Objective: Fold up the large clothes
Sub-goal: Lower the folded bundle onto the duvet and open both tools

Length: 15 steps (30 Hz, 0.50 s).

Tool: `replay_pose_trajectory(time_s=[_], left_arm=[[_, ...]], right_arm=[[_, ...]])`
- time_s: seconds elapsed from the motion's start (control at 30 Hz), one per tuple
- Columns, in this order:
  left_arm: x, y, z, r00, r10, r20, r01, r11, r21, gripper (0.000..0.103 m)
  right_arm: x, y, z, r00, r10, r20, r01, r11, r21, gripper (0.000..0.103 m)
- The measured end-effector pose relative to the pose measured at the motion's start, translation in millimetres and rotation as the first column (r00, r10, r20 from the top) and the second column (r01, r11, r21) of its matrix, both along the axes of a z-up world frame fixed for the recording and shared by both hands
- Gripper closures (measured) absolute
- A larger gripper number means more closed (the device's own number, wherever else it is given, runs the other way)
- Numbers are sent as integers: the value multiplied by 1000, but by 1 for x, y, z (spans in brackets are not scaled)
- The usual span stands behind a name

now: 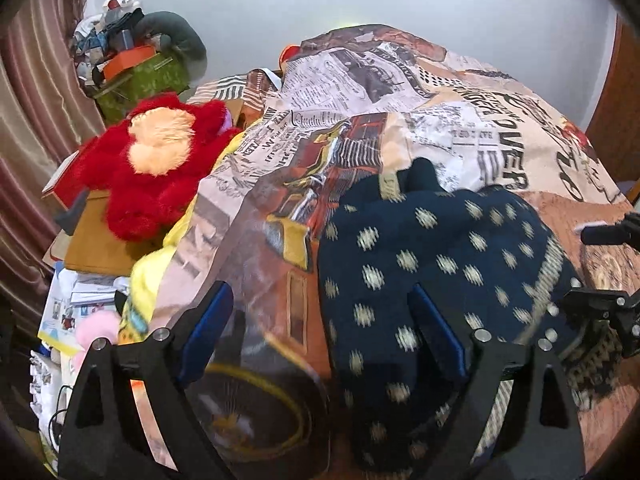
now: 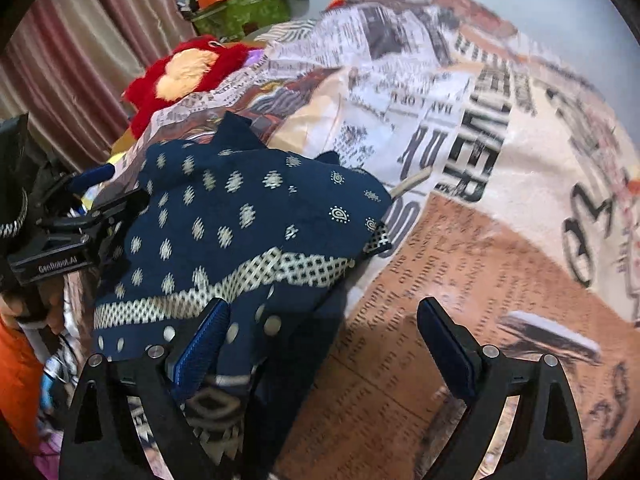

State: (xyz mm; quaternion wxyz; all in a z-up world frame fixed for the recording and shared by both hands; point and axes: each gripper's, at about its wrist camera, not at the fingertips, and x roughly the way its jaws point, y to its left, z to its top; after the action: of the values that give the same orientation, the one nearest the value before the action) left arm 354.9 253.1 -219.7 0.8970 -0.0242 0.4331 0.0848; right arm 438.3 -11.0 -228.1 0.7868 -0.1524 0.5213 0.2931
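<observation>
Left wrist | newsprint bedspread [image 1: 460, 128] under navy garment [image 1: 420, 264] | curtain [image 1: 32, 120] left | both tongs [image 1: 320, 320] [image 2: 320, 340] wide, empty

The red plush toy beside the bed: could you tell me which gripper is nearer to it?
Left. The left gripper hangs over the navy dotted garment's edge on the red plush toy's side; the right gripper is at the garment's far side.

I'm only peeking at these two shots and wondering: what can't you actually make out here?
- Navy patterned garment: bunched up, its type unclear; left view blurred.
- Its near edge: hidden behind the right gripper.
- Newspaper-print bedspread: far lettering blurred, right view.
</observation>
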Motion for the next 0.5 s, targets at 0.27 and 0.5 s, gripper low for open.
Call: replay_pose_trajectory(time_s=[0.27,0.5], left_arm=[[-38,-25,1,999,-40,-16,39,997,-70,12],[-75,-28,-14,997,-28,-75,17,989,-144,12]], right_arm=[[-54,9,5,992,124,14,-124,992,-20,9],[-74,-23,-3,997,69,-37,-71,995,-66,9]])
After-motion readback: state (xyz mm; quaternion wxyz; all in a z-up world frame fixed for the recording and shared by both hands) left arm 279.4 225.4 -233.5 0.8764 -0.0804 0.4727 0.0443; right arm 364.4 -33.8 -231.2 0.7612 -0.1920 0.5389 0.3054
